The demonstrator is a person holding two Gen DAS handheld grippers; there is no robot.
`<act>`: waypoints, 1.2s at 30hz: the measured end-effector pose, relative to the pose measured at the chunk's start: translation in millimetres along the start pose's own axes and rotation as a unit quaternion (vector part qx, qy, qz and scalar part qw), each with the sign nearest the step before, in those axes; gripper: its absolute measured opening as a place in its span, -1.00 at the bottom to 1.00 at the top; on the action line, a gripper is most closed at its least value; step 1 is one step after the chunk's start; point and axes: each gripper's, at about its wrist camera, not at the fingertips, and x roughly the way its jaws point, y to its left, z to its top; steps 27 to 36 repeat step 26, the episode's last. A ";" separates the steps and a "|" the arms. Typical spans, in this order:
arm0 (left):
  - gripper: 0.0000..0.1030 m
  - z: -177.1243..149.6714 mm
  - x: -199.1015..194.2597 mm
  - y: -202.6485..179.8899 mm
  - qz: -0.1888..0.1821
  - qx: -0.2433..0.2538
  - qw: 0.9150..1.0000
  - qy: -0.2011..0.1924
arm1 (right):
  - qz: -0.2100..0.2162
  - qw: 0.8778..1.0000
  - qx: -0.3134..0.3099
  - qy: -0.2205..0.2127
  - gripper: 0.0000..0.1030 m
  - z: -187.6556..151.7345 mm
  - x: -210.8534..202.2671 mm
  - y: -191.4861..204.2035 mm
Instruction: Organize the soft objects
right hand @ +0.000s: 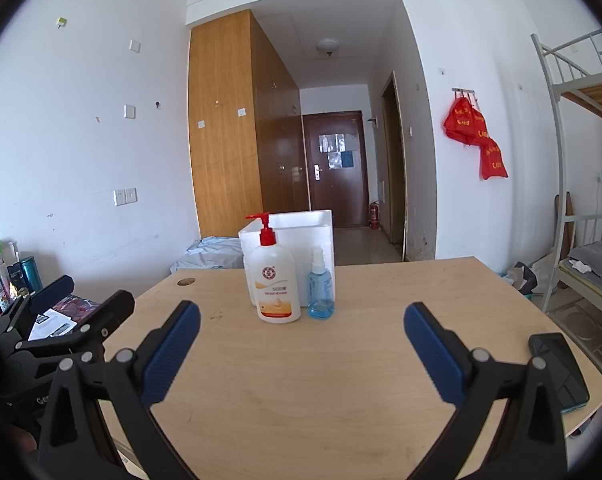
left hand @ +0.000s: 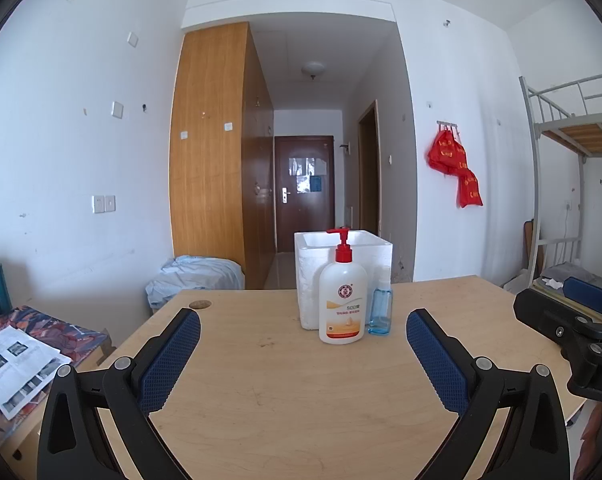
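Centrally on the wooden desk (left hand: 261, 380): white pump bottle (left hand: 342, 304) with red pump, label reads "SOD", touching a white foam box (left hand: 313, 272) behind it; small blue spray bottle (left hand: 380, 308) just beside it on the right. Left gripper (left hand: 303, 330) and right gripper (right hand: 302, 318) both spread wide, empty, nothing between them and the bottles. Only the right wrist view shows a dark phone (right hand: 559, 372) near the desk's right edge.
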 end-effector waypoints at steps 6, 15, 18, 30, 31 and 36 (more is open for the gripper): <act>0.99 0.3 0.9 0.7 0.000 -0.003 1.000 -0.001 | -0.001 1.000 -0.003 0.001 0.99 -1.0 0.7 0.7; 0.99 -0.8 0.0 2.5 0.000 0.000 1.000 0.000 | 0.000 1.000 -0.003 0.003 0.99 -0.6 1.9 0.2; 0.99 -1.1 0.4 2.1 0.001 -0.001 1.000 0.000 | -0.001 1.000 -0.002 0.003 0.99 -0.5 2.2 0.3; 0.99 -0.8 0.0 0.8 0.001 0.000 1.000 0.000 | -0.002 1.000 -0.001 0.003 0.99 0.0 2.1 -0.5; 0.99 -0.8 0.0 0.8 0.001 0.000 1.000 0.000 | -0.002 1.000 -0.001 0.003 0.99 0.0 2.1 -0.5; 0.99 -0.8 0.0 0.8 0.001 0.000 1.000 0.000 | -0.002 1.000 -0.001 0.003 0.99 0.0 2.1 -0.5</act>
